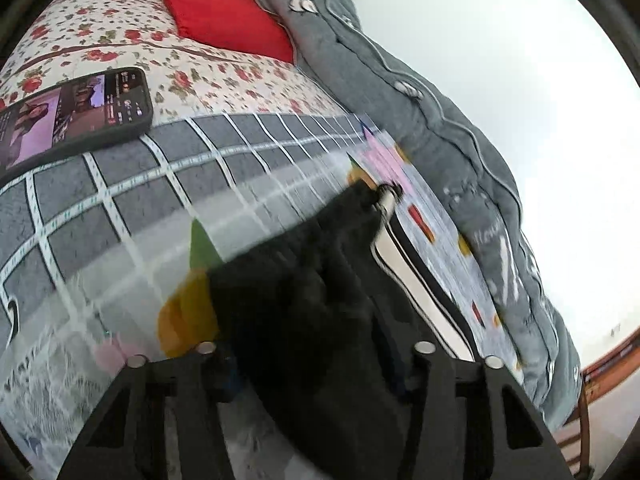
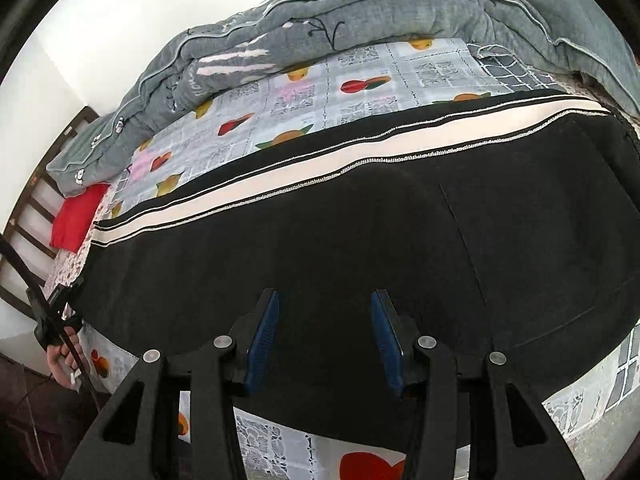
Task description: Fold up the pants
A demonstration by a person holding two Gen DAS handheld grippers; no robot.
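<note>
Black pants (image 2: pixel 320 232) with a white side stripe (image 2: pixel 320 168) lie spread along the bed. My right gripper (image 2: pixel 325 340) is open just above the black cloth, its blue pads (image 2: pixel 262 340) apart and empty. In the left wrist view, black pants cloth (image 1: pixel 320 300) bunches between my left gripper's fingers (image 1: pixel 316 364) and hides the pads; the jaws stand apart with the cloth lifted between them. The white stripe (image 1: pixel 416 280) runs beside it. The left gripper also shows at the pant end in the right wrist view (image 2: pixel 52 320), in a hand.
A phone (image 1: pixel 76 112) with a lit screen lies on the floral sheet at the left. A red pillow (image 1: pixel 224 8) and a rolled grey quilt (image 1: pixel 420 100) lie along the wall side. A fruit-print sheet (image 2: pixel 360 80) covers the bed.
</note>
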